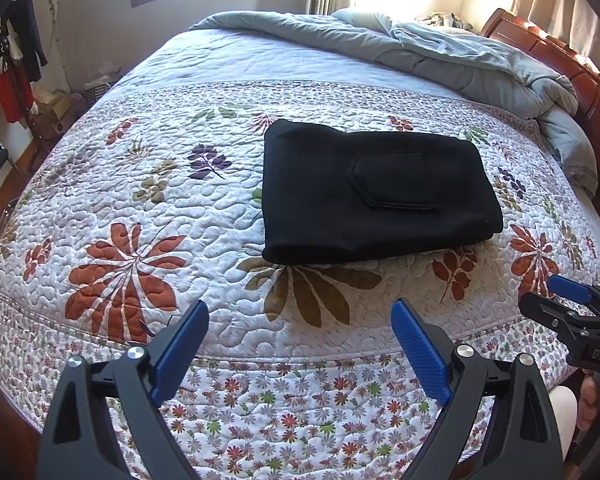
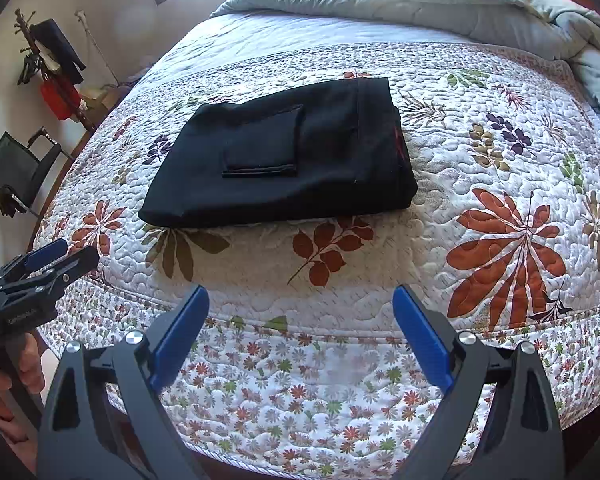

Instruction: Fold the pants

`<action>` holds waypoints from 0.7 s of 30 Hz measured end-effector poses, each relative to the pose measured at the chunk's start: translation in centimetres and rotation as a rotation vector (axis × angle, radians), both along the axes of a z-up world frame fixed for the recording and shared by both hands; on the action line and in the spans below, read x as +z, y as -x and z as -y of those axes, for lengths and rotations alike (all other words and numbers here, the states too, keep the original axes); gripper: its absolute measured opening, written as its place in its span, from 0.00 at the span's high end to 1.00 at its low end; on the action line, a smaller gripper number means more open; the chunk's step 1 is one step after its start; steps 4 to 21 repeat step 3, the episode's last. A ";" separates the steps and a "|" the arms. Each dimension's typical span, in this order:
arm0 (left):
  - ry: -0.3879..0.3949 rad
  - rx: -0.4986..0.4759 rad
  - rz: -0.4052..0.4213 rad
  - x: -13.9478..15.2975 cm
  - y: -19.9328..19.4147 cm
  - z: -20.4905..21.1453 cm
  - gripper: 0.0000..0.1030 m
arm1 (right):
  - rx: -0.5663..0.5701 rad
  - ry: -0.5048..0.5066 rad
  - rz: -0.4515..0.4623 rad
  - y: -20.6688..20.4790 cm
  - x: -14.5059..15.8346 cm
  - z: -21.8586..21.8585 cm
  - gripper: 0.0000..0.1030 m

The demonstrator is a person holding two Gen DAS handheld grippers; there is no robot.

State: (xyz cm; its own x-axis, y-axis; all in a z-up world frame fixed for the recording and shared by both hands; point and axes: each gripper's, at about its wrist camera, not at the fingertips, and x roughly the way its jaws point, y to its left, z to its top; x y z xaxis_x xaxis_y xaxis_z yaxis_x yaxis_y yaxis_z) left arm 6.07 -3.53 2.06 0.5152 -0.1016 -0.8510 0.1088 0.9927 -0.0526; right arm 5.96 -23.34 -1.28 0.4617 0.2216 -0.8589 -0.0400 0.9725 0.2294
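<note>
The black pants lie folded into a compact rectangle on the floral quilt, back pocket facing up. They also show in the right wrist view. My left gripper is open and empty, held back over the bed's near edge, apart from the pants. My right gripper is open and empty too, also short of the pants. The right gripper shows at the right edge of the left wrist view. The left gripper shows at the left edge of the right wrist view.
The quilted floral bedspread covers the bed. A crumpled grey duvet lies along the far side by the wooden headboard. A coat rack with hanging clothes and a black chair stand by the wall left of the bed.
</note>
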 end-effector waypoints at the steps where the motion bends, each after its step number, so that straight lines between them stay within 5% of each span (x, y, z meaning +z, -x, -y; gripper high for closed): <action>1: -0.001 0.000 0.003 0.1 0.1 0.1 0.10 | -0.001 0.000 0.000 0.0 0.0 0.0 0.10; 21: -0.004 -0.002 0.010 0.4 0.2 0.2 0.10 | -0.004 0.000 -0.002 0.1 -0.1 0.1 0.10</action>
